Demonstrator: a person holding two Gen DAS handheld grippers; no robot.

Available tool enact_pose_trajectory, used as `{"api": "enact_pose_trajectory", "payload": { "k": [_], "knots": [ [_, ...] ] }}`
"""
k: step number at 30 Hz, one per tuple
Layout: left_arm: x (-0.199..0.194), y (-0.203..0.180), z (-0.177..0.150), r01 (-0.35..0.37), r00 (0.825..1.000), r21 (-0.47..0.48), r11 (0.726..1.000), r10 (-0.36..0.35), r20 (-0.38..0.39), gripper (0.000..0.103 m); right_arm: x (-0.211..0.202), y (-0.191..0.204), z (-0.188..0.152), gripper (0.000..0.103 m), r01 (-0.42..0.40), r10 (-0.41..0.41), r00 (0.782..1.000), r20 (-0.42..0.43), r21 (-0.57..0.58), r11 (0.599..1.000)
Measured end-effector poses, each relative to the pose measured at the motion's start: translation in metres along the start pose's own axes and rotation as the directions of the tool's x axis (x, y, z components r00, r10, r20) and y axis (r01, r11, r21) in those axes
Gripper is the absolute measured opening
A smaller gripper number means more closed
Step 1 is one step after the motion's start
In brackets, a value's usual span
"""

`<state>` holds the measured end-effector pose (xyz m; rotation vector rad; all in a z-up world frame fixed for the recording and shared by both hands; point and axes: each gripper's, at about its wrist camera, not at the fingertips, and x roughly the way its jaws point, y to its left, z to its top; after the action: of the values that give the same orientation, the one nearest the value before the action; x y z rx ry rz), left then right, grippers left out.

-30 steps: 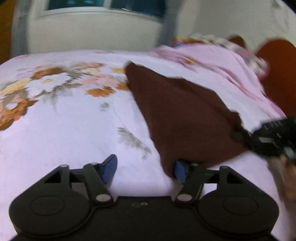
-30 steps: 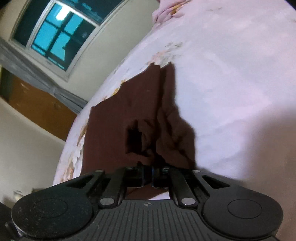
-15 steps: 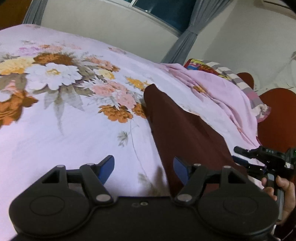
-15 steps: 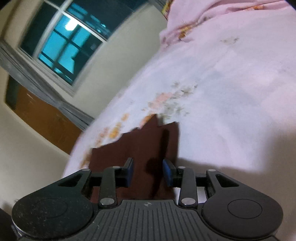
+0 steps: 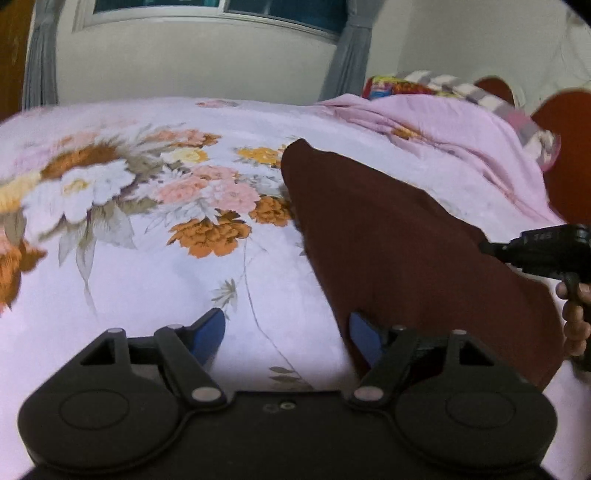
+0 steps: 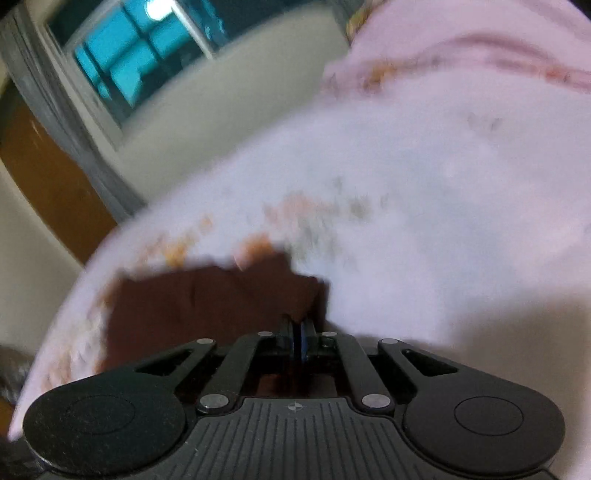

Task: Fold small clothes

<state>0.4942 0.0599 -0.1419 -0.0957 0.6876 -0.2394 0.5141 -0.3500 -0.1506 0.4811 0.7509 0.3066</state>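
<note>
A bedroom, with a curtained window on the far wall and a bed under a pale lilac floral sheet filling most of both views. A bunched pink blanket lies toward the headboard end, past the far edge of the maroon garment.

That garment, the piece to be folded, lies flat on the sheet as a long dark panel, its near end reaching the left gripper and its side edge running away toward the orange flowers printed on the sheet.

The left gripper is spread wide, empty, its right blue pad just at the garment's near corner, likely lined up to take that corner for the next fold.

The right gripper has its blue pads pressed together over the garment's edge. The view is blurred by motion, and I cannot tell for sure whether cloth is pinched between them, though dark fabric sits directly under and behind the fingertips. In the left wrist view it hovers at the garment's opposite side, the person's fingers wrapped round its handle, probably to anchor or lift that side.
</note>
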Motion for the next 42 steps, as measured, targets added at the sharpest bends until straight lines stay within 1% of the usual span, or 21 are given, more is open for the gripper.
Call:
{"api": "enact_pose_trajectory", "payload": {
  "k": [1, 3, 5, 7, 9, 10, 11, 12, 13, 15, 18, 20, 22, 25, 27, 29, 30, 33, 35, 37, 42],
  "knots": [
    [-0.004, 0.004, 0.003, 0.013, 1.000, -0.028, 1.000, -0.013, 0.004, 0.074, -0.006, 0.001, 0.001, 0.003, 0.003, -0.003, 1.000, 0.015, 0.006, 1.000],
    [-0.015, 0.010, 0.008, 0.072, 0.996, -0.065, 0.995, -0.067, 0.066, 0.074, -0.026, 0.005, 0.003, 0.004, -0.015, 0.012, 0.997, 0.079, 0.027, 1.000],
    [-0.017, 0.008, 0.015, 0.053, 0.995, -0.044, 0.998, -0.049, 0.086, 0.074, -0.050, 0.014, 0.002, 0.006, -0.042, 0.042, 0.991, 0.129, 0.003, 0.999],
    [-0.013, 0.007, 0.017, 0.083, 0.994, -0.061, 0.995, -0.079, 0.070, 0.074, -0.068, 0.027, -0.006, 0.006, -0.070, 0.073, 0.992, 0.102, -0.031, 0.997],
    [-0.016, 0.008, 0.011, 0.117, 0.992, -0.120, 0.986, -0.111, 0.058, 0.074, -0.092, 0.030, -0.027, 0.008, -0.145, 0.147, 0.985, 0.089, -0.021, 0.989],
    [-0.021, 0.009, 0.005, 0.143, 0.989, -0.136, 0.980, -0.135, 0.064, 0.074, -0.101, 0.031, -0.038, 0.017, -0.143, 0.144, 0.986, 0.080, -0.025, 0.989],
    [-0.025, 0.009, 0.000, 0.142, 0.989, -0.147, 0.979, -0.133, 0.069, 0.074, -0.106, 0.033, -0.048, 0.028, -0.138, 0.139, 0.988, 0.064, -0.022, 0.990],
    [-0.033, 0.010, -0.007, 0.126, 0.991, -0.153, 0.980, -0.116, 0.073, 0.074, -0.113, 0.030, -0.059, 0.051, -0.153, 0.153, 0.987, 0.041, 0.005, 0.988],
    [-0.042, 0.012, -0.016, 0.118, 0.991, -0.164, 0.979, -0.105, 0.085, 0.074, -0.117, 0.029, -0.068, 0.055, -0.173, 0.172, 0.985, 0.030, 0.032, 0.984],
    [-0.060, 0.019, -0.034, 0.108, 0.991, -0.204, 0.973, -0.088, 0.104, 0.074, -0.131, 0.024, -0.085, 0.055, -0.231, 0.229, 0.973, 0.028, 0.100, 0.968],
    [-0.075, 0.023, -0.055, 0.101, 0.994, -0.232, 0.967, -0.087, 0.073, 0.074, -0.136, 0.018, -0.096, 0.055, -0.280, 0.283, 0.959, 0.014, 0.192, 0.941],
    [-0.081, 0.021, -0.060, 0.102, 0.994, -0.231, 0.968, -0.088, 0.070, 0.075, -0.126, 0.015, -0.095, 0.055, -0.276, 0.283, 0.959, 0.003, 0.230, 0.933],
    [-0.082, 0.017, -0.059, 0.103, 0.994, -0.236, 0.966, -0.091, 0.061, 0.075, -0.110, 0.010, -0.094, 0.055, -0.254, 0.274, 0.961, -0.024, 0.305, 0.918],
    [-0.079, 0.004, -0.058, 0.095, 0.995, -0.185, 0.978, -0.089, 0.039, 0.075, -0.091, 0.002, -0.092, 0.055, -0.259, 0.287, 0.958, -0.012, 0.395, 0.882],
    [-0.075, -0.006, -0.057, 0.084, 0.996, -0.131, 0.988, -0.082, 0.022, 0.074, -0.088, 0.006, -0.088, 0.055, -0.264, 0.287, 0.958, -0.004, 0.387, 0.884],
    [-0.075, -0.016, -0.060, 0.103, 0.995, -0.094, 0.990, -0.101, 0.018, 0.074, -0.089, 0.012, -0.088, 0.048, -0.263, 0.278, 0.960, 0.012, 0.368, 0.892],
    [-0.076, -0.020, -0.062, 0.111, 0.994, -0.077, 0.991, -0.110, 0.020, 0.074, -0.089, 0.013, -0.086, 0.045, -0.276, 0.292, 0.956, 0.015, 0.370, 0.887],
    [-0.082, -0.029, -0.067, 0.109, 0.994, -0.054, 0.993, -0.108, 0.026, 0.074, -0.085, 0.018, -0.087, 0.045, -0.256, 0.273, 0.962, 0.002, 0.356, 0.899],
    [-0.082, -0.033, -0.069, 0.085, 0.996, -0.045, 0.995, -0.084, 0.022, 0.074, -0.081, 0.018, -0.087, 0.044, -0.257, 0.275, 0.961, 0.000, 0.359, 0.897],
    [-0.077, -0.035, -0.069, 0.059, 0.998, -0.035, 0.998, -0.058, 0.016, 0.074, -0.077, 0.019, -0.091, 0.044, -0.252, 0.268, 0.963, 0.003, 0.350, 0.902],
    [-0.064, -0.038, -0.061, 0.036, 0.999, -0.021, 0.999, -0.036, 0.019, 0.074, -0.076, 0.017, -0.097, 0.044, -0.243, 0.255, 0.967, 0.014, 0.361, 0.900]
  ]
}}
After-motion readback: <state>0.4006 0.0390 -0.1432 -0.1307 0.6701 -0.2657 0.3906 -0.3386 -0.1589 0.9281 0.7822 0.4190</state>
